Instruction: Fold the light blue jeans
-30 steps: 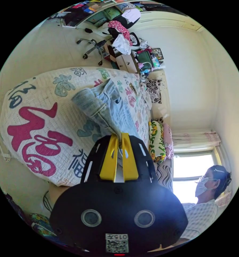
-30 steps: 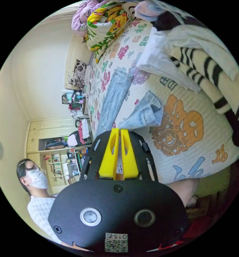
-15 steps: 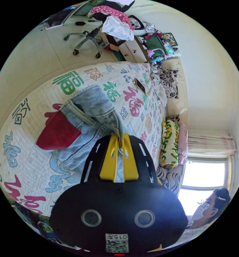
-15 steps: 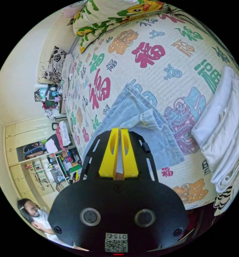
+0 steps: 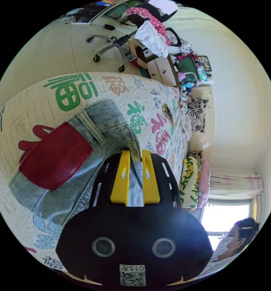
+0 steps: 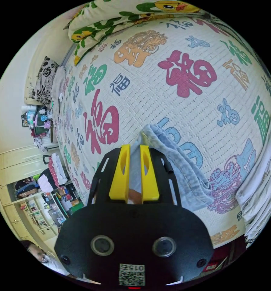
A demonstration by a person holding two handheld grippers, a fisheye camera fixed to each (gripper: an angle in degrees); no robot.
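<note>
Bright daylight, coming from the window (image 5: 226, 212) in the left gripper view, which is blown out to white glare. Both views sharp in the middle with heavy fisheye bending at the rim and black corners; the bedspread (image 6: 177, 100) is evenly lit with soft shadows. The black gripper body close to the lens is dark, with a faint bluish haze on its right side.

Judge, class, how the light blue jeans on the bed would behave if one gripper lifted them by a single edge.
The light blue jeans would probably sag, since the denim already lies in soft, rounded folds on the bedspread. The layers would likely slide apart, as nothing visible binds them. The seamed waistband looks thicker, so that end may hang heavier.
</note>
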